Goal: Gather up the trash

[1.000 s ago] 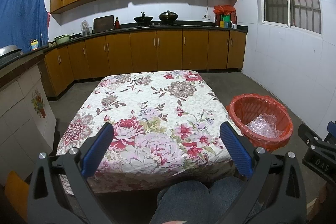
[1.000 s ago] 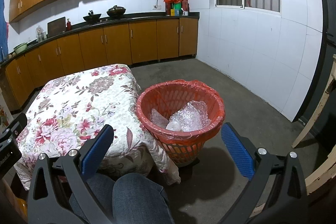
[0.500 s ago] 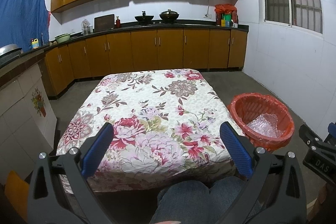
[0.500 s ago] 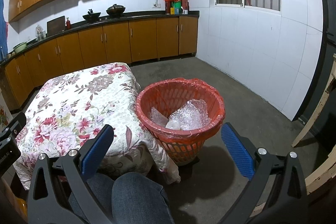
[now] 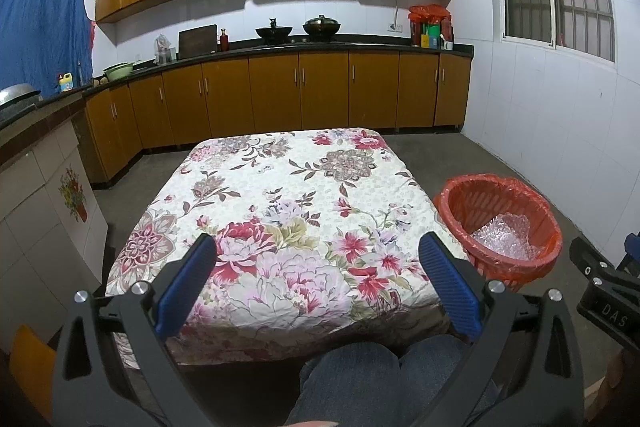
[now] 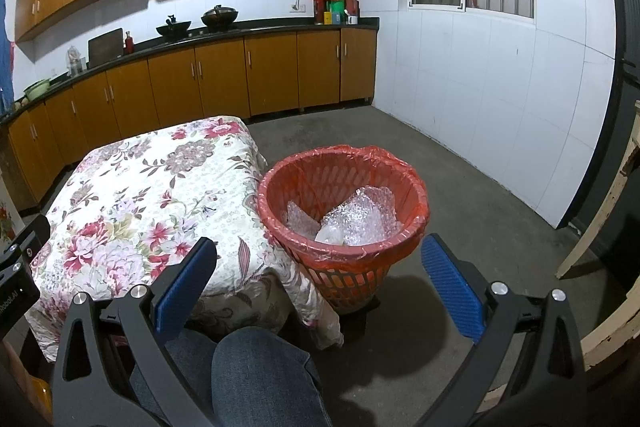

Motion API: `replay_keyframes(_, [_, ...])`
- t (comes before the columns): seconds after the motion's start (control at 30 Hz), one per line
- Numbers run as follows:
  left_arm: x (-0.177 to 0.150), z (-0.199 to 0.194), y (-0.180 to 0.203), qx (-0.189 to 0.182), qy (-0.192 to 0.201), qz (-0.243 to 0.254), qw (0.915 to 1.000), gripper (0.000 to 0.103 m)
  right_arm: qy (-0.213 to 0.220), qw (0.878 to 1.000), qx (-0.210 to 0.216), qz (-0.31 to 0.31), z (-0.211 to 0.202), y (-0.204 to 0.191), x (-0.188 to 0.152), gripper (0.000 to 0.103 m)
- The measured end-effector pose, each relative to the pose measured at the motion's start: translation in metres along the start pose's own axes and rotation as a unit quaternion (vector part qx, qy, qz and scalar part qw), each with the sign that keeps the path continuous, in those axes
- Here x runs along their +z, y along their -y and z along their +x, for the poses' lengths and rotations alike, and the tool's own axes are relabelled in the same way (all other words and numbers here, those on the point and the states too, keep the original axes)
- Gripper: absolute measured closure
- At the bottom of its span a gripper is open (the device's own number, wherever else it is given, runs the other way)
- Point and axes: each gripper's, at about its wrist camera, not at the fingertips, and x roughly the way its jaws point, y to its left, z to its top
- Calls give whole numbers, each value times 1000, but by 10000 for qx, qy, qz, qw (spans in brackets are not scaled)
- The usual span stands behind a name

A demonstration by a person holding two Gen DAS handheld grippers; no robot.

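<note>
A tiled kitchen with brown cabinets (image 5: 276, 91) along the back wall and a bare concrete floor (image 6: 460, 195) frames the scene; in the middle stands a table under a floral tablecloth (image 5: 280, 211). Just beside the table's right edge sits the red trash basket (image 6: 344, 259), lined with a red plastic bag, and crumpled bubble wrap (image 6: 352, 215) lies inside it, well below the rim.

The left gripper (image 5: 316, 283) hangs over the near edge of the table with its blue pads spread wide and nothing between them. The right gripper (image 6: 320, 281) is likewise spread apart and empty, aimed at the basket from the near side. The person's jeans-clad knees (image 6: 256, 379) show under both cameras.

Against the frames from a second ago, very little has shifted: both views have tilted slightly, so the basket and tablecloth sit a touch lower in each picture, and the wrap in the basket has not stirred. Neither gripper has closed or reached toward anything.

That stillness, with the cloth bare of litter in both views and the wrap already in the bag, suggests the collecting is finished or nearly so; any remaining trash would have to lie outside what these cameras show
</note>
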Motion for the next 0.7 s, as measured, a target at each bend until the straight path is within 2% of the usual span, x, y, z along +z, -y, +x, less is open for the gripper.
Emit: replay_keyframes(0.7, [-4,4,-2,-36,-18,54,10000,4,-55,10000,7,11,1,1,-6,2])
